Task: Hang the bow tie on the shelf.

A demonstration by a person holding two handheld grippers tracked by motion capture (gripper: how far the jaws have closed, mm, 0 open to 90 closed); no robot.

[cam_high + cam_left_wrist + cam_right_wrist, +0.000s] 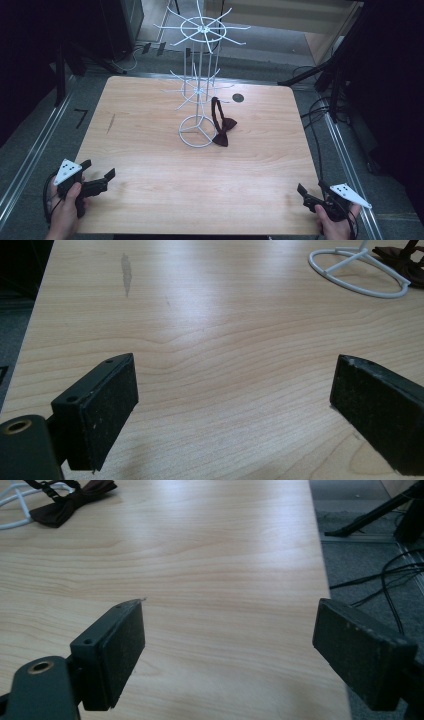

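Both grippers sit idle at the near corners of the pale wooden table [150, 150], the left gripper [97, 175] and right gripper [311, 192] each with jaws spread wide on nothing. A dark brown fabric bow tie [221, 127] lies mid-table, against the white wire display stand [197, 107], apparently unhung; all the work looks ahead.

One sign is seen: a dark mark shaped like the numeral 7 [80, 118], standing on the grey floor [35, 130] just left of the table [150, 150]. No other text, label, brand or number is made out on the things in any view.
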